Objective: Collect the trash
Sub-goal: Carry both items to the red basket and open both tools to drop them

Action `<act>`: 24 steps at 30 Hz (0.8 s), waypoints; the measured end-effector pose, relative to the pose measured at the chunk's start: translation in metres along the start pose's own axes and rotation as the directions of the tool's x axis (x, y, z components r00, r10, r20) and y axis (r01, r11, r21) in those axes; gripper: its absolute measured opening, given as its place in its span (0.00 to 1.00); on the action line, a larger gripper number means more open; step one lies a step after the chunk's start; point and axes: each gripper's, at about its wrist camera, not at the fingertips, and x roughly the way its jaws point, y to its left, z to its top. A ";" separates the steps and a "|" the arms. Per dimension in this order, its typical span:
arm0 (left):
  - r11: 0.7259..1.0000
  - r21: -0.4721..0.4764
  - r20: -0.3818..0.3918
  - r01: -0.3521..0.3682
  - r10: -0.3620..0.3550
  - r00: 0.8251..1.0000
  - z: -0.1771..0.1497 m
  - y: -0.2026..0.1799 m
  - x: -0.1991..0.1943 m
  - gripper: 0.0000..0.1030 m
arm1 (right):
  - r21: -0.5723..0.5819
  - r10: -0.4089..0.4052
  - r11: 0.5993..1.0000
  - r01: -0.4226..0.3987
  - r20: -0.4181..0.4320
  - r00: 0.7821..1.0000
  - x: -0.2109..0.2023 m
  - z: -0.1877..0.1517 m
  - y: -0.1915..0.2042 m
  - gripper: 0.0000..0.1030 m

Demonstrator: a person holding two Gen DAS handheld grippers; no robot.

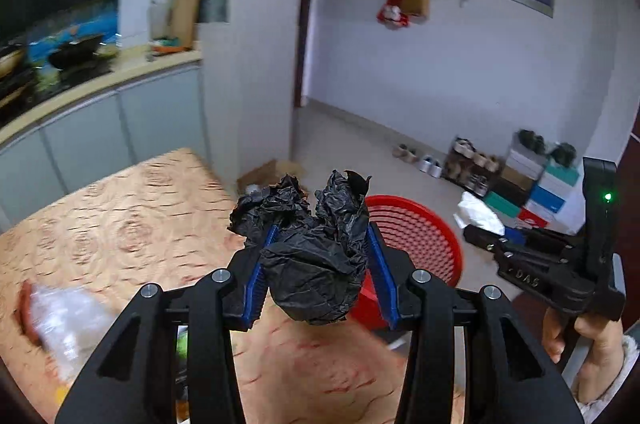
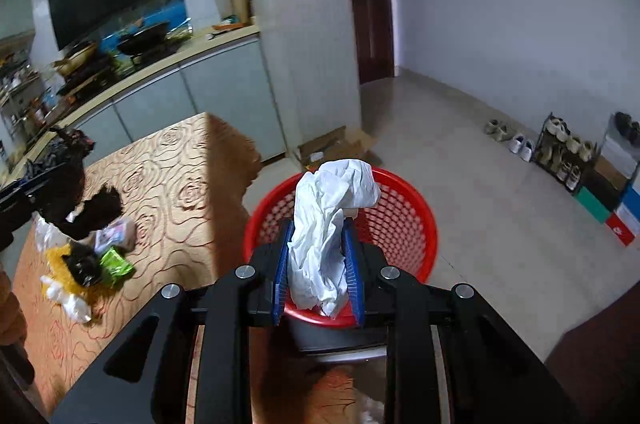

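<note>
My left gripper is shut on a crumpled black plastic bag, held over the table's near edge, with the red mesh basket just beyond it on the floor. My right gripper is shut on a crumpled white paper wad, hanging over the red basket. The right gripper with its white wad also shows at the right of the left wrist view. In the right wrist view, the left gripper's black bag is at the left edge.
The table has a gold rose-pattern cloth and carries a green packet, a white bag and other scraps. A clear plastic bag lies near its left. A cardboard box, a shoe rack and a kitchen counter surround it.
</note>
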 end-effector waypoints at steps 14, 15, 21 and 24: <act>0.994 0.034 -0.178 0.103 -0.095 0.979 0.010 -0.041 0.117 0.41 | -0.016 -0.045 0.999 0.044 -0.089 0.995 0.043 -0.007 -0.026 0.24; 0.994 0.030 -0.191 0.105 -0.098 0.977 0.009 -0.041 0.124 0.41 | -0.017 -0.045 0.999 0.043 -0.091 0.995 0.045 -0.007 -0.026 0.24; 0.993 0.022 -0.239 0.116 -0.107 0.965 0.005 -0.047 0.150 0.43 | -0.026 -0.046 0.999 0.044 -0.103 0.994 0.057 -0.008 -0.032 0.25; 0.993 0.023 -0.251 0.118 -0.109 0.962 0.007 -0.048 0.157 0.44 | -0.029 -0.041 0.999 0.038 -0.115 0.992 0.062 -0.010 -0.032 0.33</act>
